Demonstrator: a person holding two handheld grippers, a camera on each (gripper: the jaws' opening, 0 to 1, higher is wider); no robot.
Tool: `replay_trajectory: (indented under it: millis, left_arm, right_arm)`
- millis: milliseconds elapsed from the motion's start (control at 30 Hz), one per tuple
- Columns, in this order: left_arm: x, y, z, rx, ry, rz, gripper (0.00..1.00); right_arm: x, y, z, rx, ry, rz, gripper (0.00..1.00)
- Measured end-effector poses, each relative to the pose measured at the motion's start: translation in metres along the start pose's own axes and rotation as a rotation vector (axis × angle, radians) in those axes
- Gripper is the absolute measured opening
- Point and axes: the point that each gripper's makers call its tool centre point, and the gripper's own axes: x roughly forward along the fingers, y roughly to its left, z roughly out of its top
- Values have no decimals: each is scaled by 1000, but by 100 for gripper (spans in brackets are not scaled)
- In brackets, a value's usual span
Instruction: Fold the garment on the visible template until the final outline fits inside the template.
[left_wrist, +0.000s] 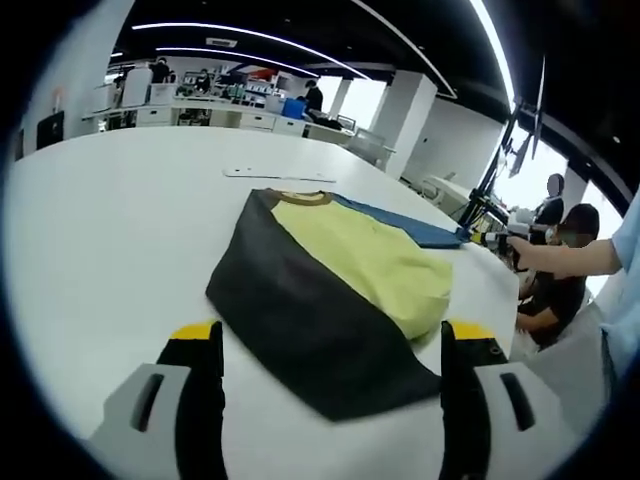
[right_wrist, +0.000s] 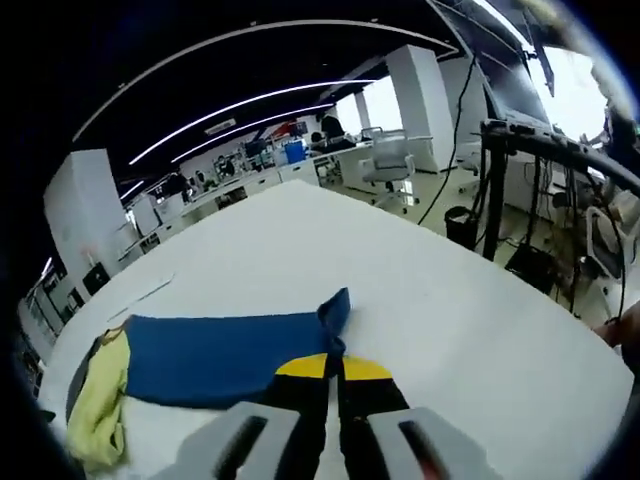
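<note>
A shirt lies on the white table (left_wrist: 110, 230), partly folded over. It has a black part (left_wrist: 290, 310), a yellow body (left_wrist: 370, 260) and a blue sleeve (left_wrist: 410, 225). My left gripper (left_wrist: 330, 338) is open just short of the shirt's near black edge, one jaw on each side of it. In the right gripper view the blue sleeve (right_wrist: 220, 355) stretches flat to the left toward the yellow body (right_wrist: 100, 410). My right gripper (right_wrist: 335, 365) is shut on the sleeve's cuff end, which sticks up between the jaws. In the left gripper view the right gripper (left_wrist: 490, 238) shows at the sleeve's far tip.
A thin white strip (left_wrist: 280, 173) lies on the table beyond the collar, seen too as the strip (right_wrist: 140, 297). A seated person (left_wrist: 560, 275) is past the table's right edge. Office desks (left_wrist: 200, 110) and chairs (right_wrist: 390, 160) stand further off.
</note>
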Motion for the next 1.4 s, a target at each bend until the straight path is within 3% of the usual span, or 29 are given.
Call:
replay_trajectory:
  millis: [200, 467, 700, 967, 1233, 1400]
  left_arm:
    - [1, -1, -2, -7, 0, -3, 87]
    - [-1, 0, -3, -11, -3, -3, 87]
    - [-1, 0, -2, -13, -9, -3, 87]
    - [-2, 0, -1, -14, -13, -6, 87]
    - [-4, 1, 1, -18, -22, -5, 88]
    - [-5, 2, 2, -19, -26, -3, 88]
  right_arm:
    - [-1, -1, -15, 7, 5, -32, 0]
    - [1, -5, -12, -35, -2, -19, 2]
    - [4, -1, -7, -99, -27, 33, 43]
    - [7, 5, -14, -182, 13, 93, 80]
    - [6, 12, -8, -210, -8, 154, 99]
    - [3, 13, -10, -237, 21, 175, 100]
